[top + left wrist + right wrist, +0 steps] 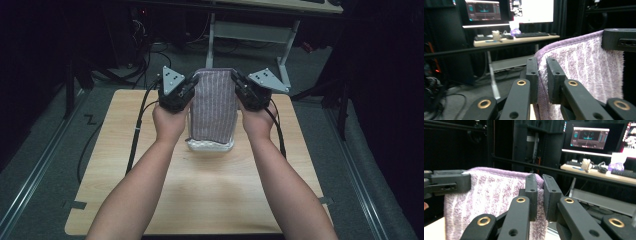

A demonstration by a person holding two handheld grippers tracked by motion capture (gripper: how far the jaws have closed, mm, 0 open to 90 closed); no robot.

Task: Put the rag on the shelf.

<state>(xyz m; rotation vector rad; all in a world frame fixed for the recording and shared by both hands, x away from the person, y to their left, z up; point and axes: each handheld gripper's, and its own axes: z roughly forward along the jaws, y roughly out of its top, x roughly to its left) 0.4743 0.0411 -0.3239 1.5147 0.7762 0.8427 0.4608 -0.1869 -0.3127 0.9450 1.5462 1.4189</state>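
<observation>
1. The towel (214, 105), purple with pale stripes, hung above the middle of the table (150, 200), held up by its two top corners, and its lower end rested folded on the wood.
2. Its long axis ran from the raised top edge down toward the person, and its stripes ran the same way; the top edge stretched level between the grippers.
3. The left gripper (189, 89) was clamped on the top left corner, with cloth pinched between its jaws in the left gripper view (541, 82).
4. The right gripper (239, 90) was clamped on the top right corner (539, 200).
5. Bare wood lay open on both sides of the towel and in front of it, toward the near edge.
6. Beyond the far edge stood a desk (516, 40) with a keyboard (531, 35) and monitors (484, 10).
</observation>
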